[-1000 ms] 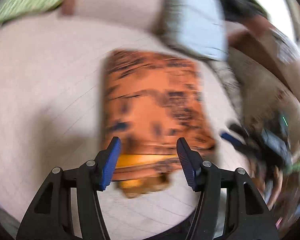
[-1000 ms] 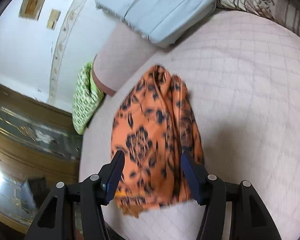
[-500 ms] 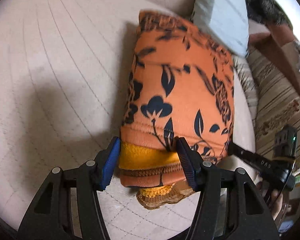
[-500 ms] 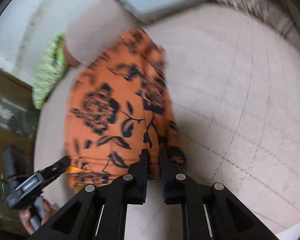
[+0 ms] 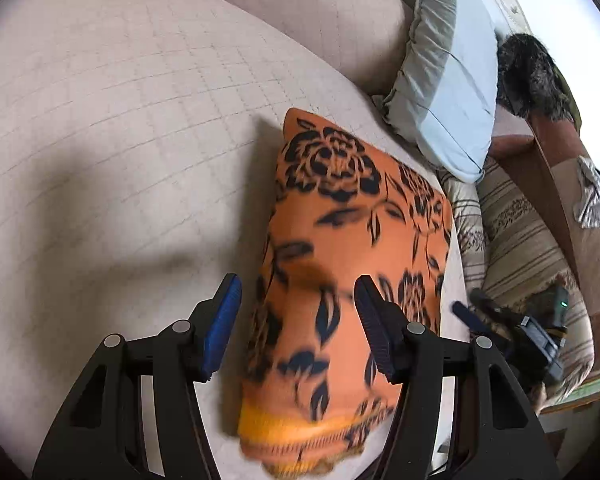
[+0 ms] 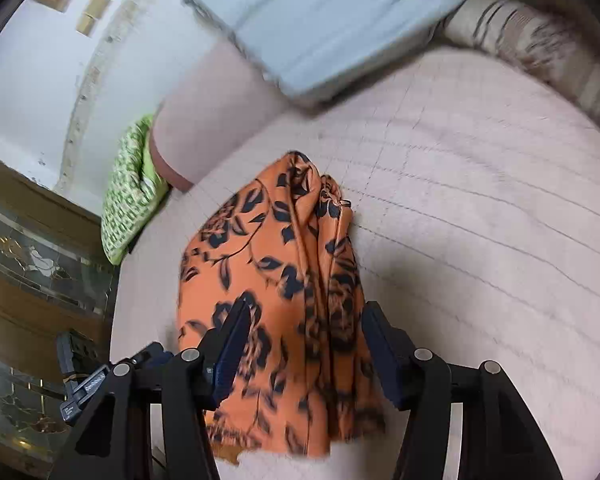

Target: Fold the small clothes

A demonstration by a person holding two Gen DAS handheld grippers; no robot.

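1. Left wrist view: the left gripper (image 5: 298, 322) tilts down over the bed (image 5: 120, 120), released, its blue pads straddling the orange floral garment (image 5: 352, 232) without pressing it.
2. Right wrist view: the right gripper (image 6: 304, 354) also angles down, its jaws opening, the folded garment (image 6: 284, 280) lying between and beyond them, untouched.
3. Beyond the left gripper, to its right, a light blue pillow (image 5: 452, 92) leans at the bed's head.
4. Left of the right gripper lies a green patterned cushion (image 6: 130, 196).

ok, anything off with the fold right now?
Slightly. The orange garment is bunched into ridges along its right side in the right wrist view, and a yellow inner layer sticks out at the near edge. Neither gripper holds it.
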